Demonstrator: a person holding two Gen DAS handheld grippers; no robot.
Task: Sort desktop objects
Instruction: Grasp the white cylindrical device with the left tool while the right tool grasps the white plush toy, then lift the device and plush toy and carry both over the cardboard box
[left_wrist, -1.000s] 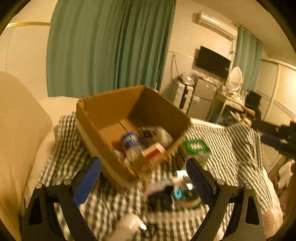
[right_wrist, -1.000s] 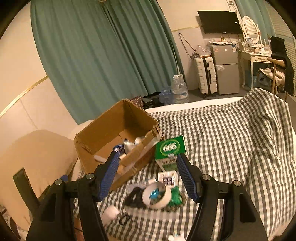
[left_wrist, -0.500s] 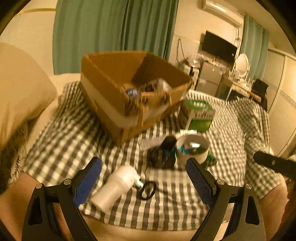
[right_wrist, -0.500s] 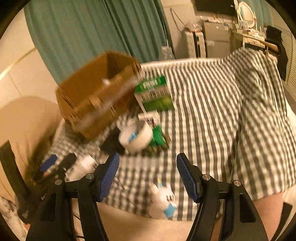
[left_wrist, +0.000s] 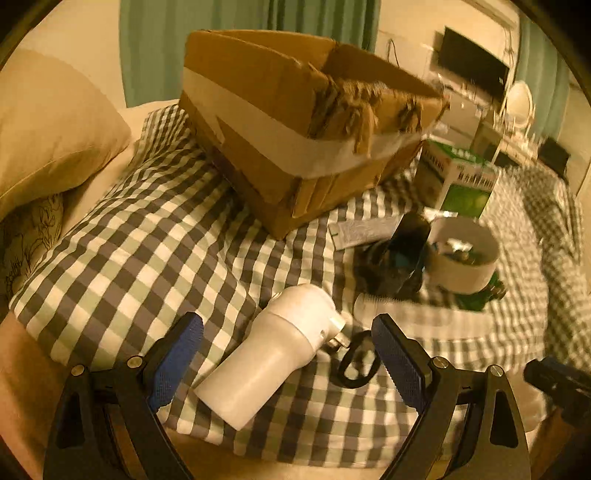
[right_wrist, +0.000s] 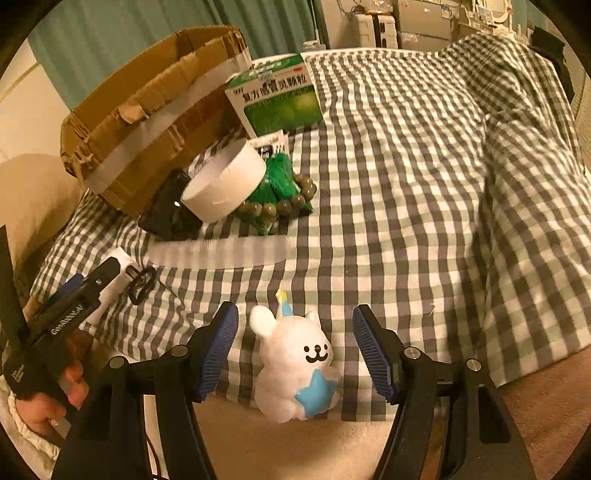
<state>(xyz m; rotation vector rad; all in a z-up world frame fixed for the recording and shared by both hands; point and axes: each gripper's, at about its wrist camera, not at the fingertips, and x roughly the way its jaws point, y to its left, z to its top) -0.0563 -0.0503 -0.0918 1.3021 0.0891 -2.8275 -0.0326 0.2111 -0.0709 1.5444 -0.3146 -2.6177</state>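
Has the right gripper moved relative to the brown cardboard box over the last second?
Yes. The right gripper has dropped toward the near edge of the checked cloth; the brown cardboard box now sits higher in its view, and a white bunny figurine stands between its open jaws.

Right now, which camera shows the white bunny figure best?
The right wrist view. The bunny stands upright near the cloth's front edge, sharp and unblocked, between the open fingers of the right gripper, which do not touch it. The left wrist view does not show the bunny at all; there a white bottle lies between the fingers.
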